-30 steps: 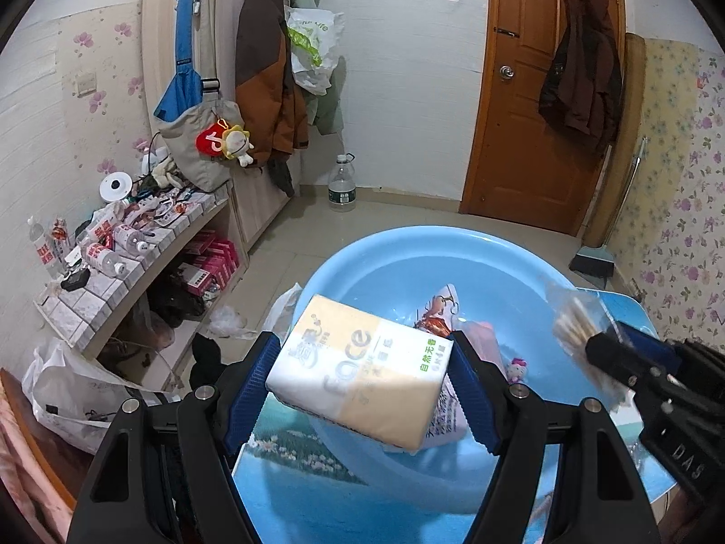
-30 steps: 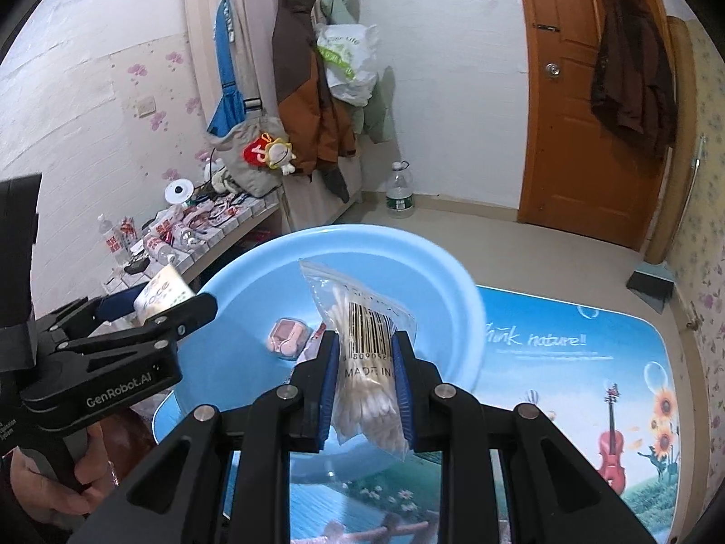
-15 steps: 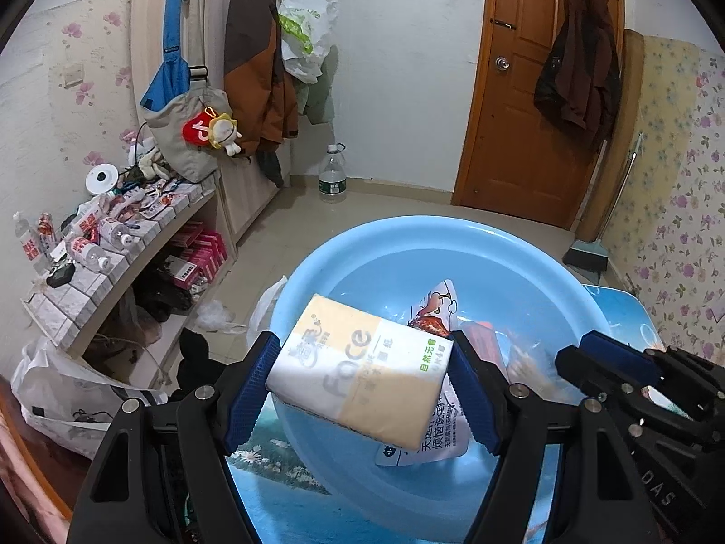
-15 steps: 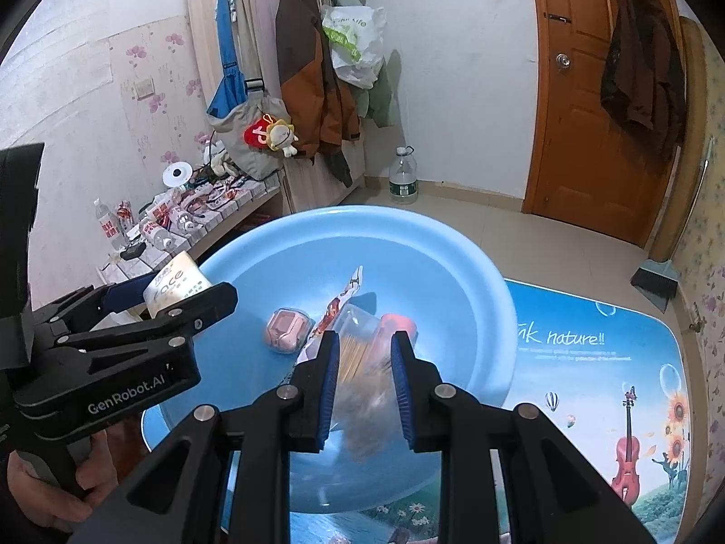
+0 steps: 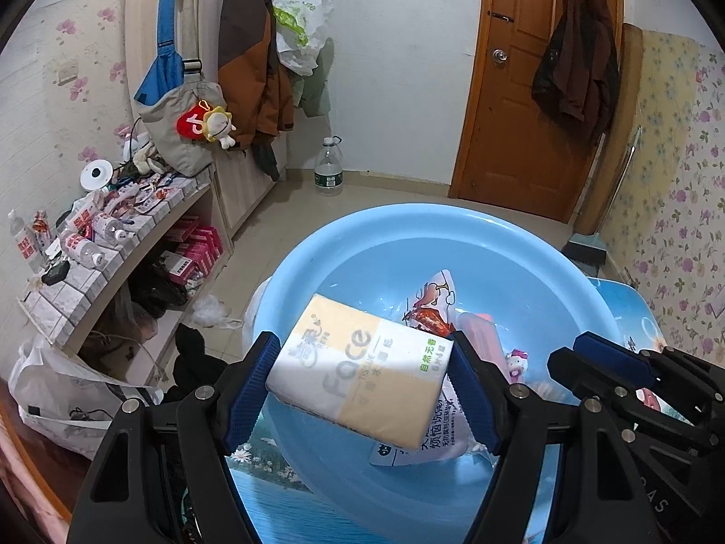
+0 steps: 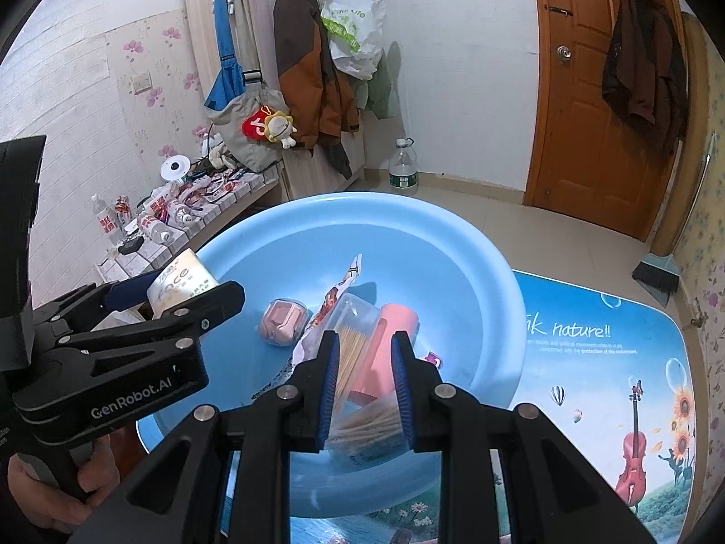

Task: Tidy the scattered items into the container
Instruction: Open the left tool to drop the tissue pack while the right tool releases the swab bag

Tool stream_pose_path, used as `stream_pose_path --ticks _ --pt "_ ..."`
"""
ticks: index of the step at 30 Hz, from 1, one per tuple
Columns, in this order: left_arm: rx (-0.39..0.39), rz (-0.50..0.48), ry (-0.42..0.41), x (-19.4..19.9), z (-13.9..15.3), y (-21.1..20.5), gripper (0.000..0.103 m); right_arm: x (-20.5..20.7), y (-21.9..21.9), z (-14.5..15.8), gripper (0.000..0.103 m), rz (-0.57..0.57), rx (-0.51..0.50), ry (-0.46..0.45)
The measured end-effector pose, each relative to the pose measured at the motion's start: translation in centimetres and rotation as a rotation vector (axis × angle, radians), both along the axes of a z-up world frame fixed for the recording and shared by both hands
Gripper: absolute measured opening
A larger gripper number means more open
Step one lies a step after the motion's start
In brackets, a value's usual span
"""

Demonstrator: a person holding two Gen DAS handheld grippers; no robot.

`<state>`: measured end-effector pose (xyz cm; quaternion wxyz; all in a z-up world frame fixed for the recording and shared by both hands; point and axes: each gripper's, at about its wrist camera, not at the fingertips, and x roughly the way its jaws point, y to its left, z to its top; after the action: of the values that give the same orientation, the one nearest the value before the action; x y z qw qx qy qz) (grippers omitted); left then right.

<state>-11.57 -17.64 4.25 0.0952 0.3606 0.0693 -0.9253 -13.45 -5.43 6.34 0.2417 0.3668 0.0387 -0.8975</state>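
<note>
On my left hand-held gripper [image 5: 362,385] I can read the tissue pack [image 5: 362,374] clearly: "Face" in large grey letters across a white and pale-orange wrapper, with green Chinese characters at one end that I cannot make out. Its blue pads [image 5: 248,390] are clamped on the two short ends of the pack, holding it tilted in the air over the near rim of the blue basin [image 5: 453,231]. From the right wrist view, the side of that left tool reads "GenRobot.AI", and a hand [image 6: 54,494] grips its handle. The printed mat on the tabletop [image 6: 589,362] carries "nature!!" with small print beneath, a violin, sunflowers and balloons. My right hand-held gripper [image 6: 364,381] stands narrow, and the clear bag of cotton swabs [image 6: 358,412] sits between its pads, low inside the basin; the bag touches the left pad, but I cannot tell whether the pads still pinch it. The bag is transparent, packed with pale wooden sticks. Inside the basin I also see a white snack packet [image 5: 430,299] with red print and black Chinese writing, a pink case [image 6: 283,322], a coral-pink tube [image 6: 389,344] and a small pink figure [image 5: 515,358] beside it.
</note>
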Motion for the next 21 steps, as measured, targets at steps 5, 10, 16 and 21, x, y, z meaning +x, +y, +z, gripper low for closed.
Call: stream_pose_path --ticks 5,10,16,21 --pt "-0.001 -0.001 -0.007 -0.11 -0.26 0.03 0.073 -0.07 -0.12 -0.23 0.025 0.001 0.001 -0.003" --pt "-0.021 -0.007 -0.018 -0.08 -0.31 0.55 0.087 -0.08 -0.14 -0.3 0.025 0.001 0.001 -0.005" --pt "-0.044 -0.007 -0.015 -0.07 -0.17 0.9 0.095 0.07 -0.07 -0.67 0.025 -0.001 0.001 -0.01" --pt "-0.045 -0.006 -0.014 -0.04 -0.04 0.79 0.095 0.13 0.01 -0.77 0.025 -0.003 0.002 -0.014"
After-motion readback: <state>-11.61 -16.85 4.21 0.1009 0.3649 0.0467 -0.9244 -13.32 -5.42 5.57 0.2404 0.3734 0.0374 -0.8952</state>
